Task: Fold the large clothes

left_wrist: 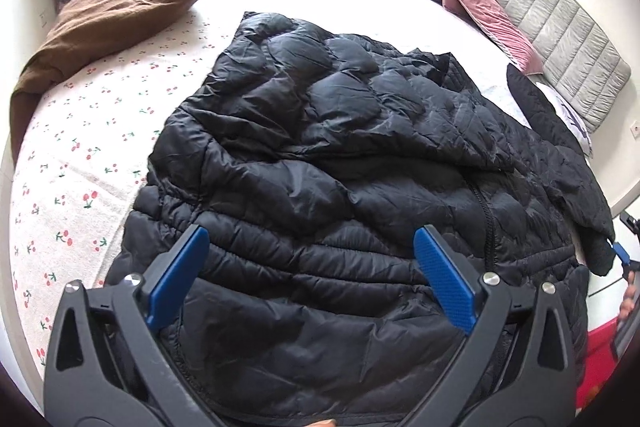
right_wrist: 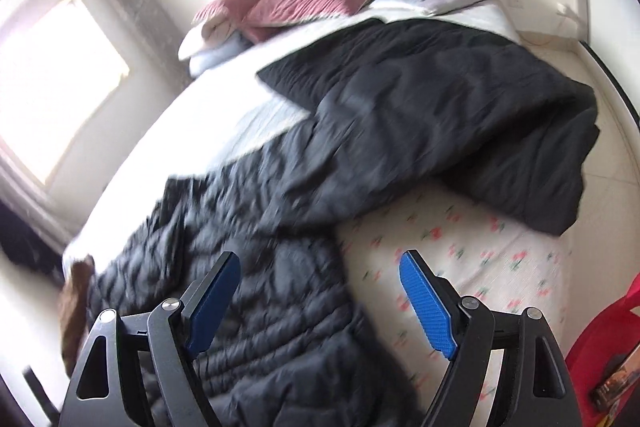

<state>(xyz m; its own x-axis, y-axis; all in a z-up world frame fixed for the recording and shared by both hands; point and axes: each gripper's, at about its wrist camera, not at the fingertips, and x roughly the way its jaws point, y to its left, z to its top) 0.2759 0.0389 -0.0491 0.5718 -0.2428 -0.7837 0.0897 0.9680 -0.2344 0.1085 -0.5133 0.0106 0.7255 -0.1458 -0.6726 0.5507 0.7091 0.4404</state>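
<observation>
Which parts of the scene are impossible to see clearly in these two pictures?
- Black puffer jacket, left wrist view: its near hem is cut off by the bottom edge and hidden behind the open left gripper.
- Right wrist view: motion blur hides the jacket's stitching and the sheet print.
- Right gripper: open, nothing between its fingers.
- Red object: cut off by the edge, unidentifiable.

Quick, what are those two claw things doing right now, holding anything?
Left gripper: open, holding nothing, above the black jacket.
Right gripper: open, holding nothing.
</observation>
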